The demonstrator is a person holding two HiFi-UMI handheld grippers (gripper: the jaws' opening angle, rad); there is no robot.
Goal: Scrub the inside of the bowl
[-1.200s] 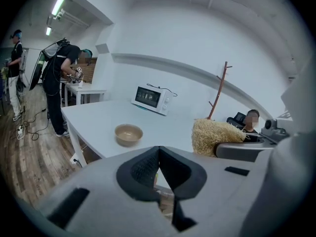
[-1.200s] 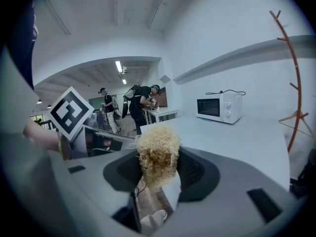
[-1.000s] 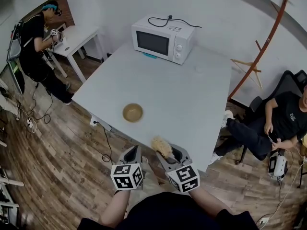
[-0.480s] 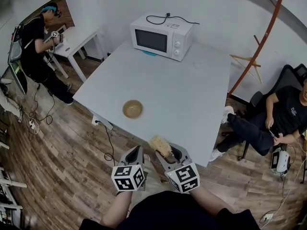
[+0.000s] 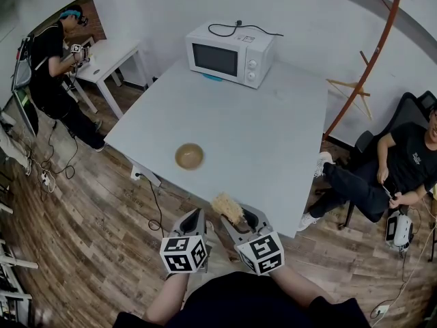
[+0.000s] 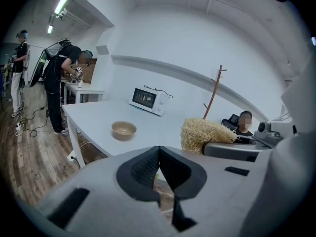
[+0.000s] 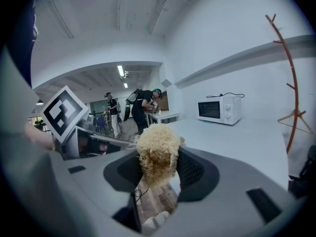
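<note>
White table point(image 5: 273, 128), mostly bare. Microwave point(image 5: 229, 55) at its far edge, cord lying on top. Both grippers are held off the near edge: left gripper point(image 6: 159, 149) jaws pressed together, nothing between; right gripper point(image 7: 158, 157) jaws clamped on the scrubber. Tan bowl point(image 5: 189, 156) upright near the left edge, well apart from both. Scrubber point(image 5: 229, 207) (pale, fibrous tuft) seems level with the near edge.

Tan bowl point(image 5: 189, 156) upright on white table point(image 5: 266, 132); fluffy straw-coloured scrubber point(image 5: 228, 208) in right claw point(image 5: 238, 219).
</note>
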